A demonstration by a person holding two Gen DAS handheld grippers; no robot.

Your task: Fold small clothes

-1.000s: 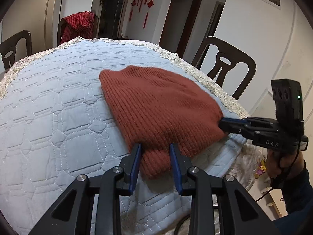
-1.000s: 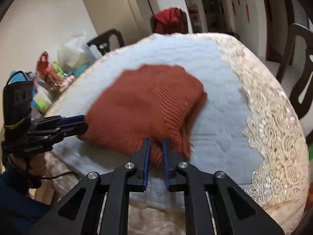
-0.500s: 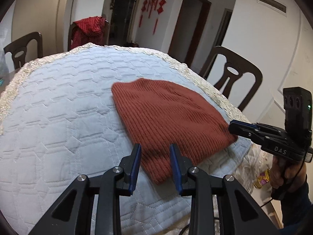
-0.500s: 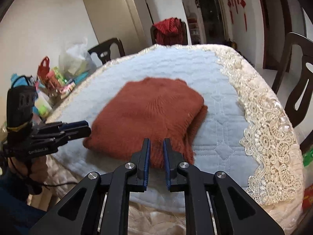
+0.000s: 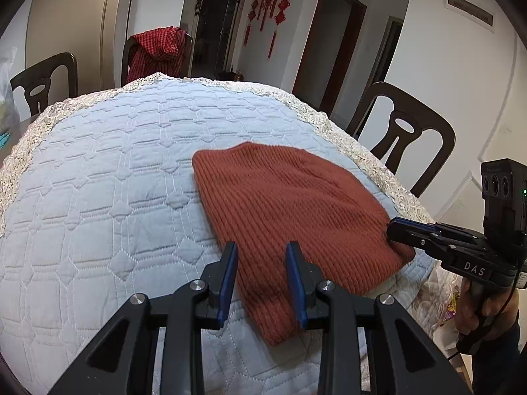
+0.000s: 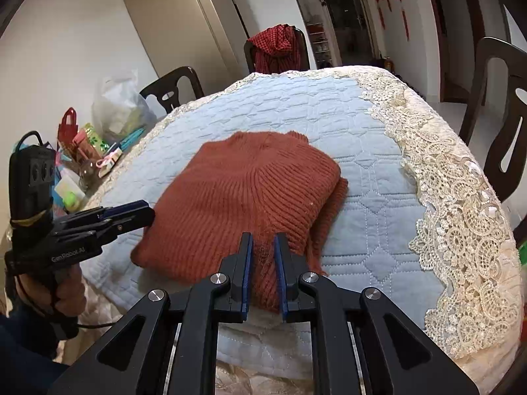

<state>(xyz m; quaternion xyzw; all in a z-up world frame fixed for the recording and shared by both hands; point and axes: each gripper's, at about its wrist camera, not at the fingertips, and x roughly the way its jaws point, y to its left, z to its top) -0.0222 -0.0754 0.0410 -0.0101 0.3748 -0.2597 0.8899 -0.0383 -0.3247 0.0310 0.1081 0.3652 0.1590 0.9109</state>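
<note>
One big round desk (image 5: 98,197) fills the room's middle, under a pale blue quilted cover with a lace border. On it, toward six o'clock at the edge where the person stands, lies the only piece of clothing in play: a rust-red ribbed knit (image 5: 290,204), flat, with a second layer showing along its three o'clock side. Its ribs draw to a point on top, so it may be a cap, though I can't say for sure.

It looks light, thick and floppy. It will sag and stretch where it is lifted and won't hold a crease by itself, but the fuzzy ribbing should give the pads plenty of bite. I'd take it by the two near corners, through every layer, so the lower one doesn't trail behind.

The left hand-held gripper (image 5: 262,247) sits over the knit's seven o'clock corner with its jaws partly apart. The cloth lies flat between them, unpinched. The right hand-held gripper (image 6: 262,240) is at the five o'clock corner. Its jaws are nearly together and seem to nip a ridge of the knit.
</note>
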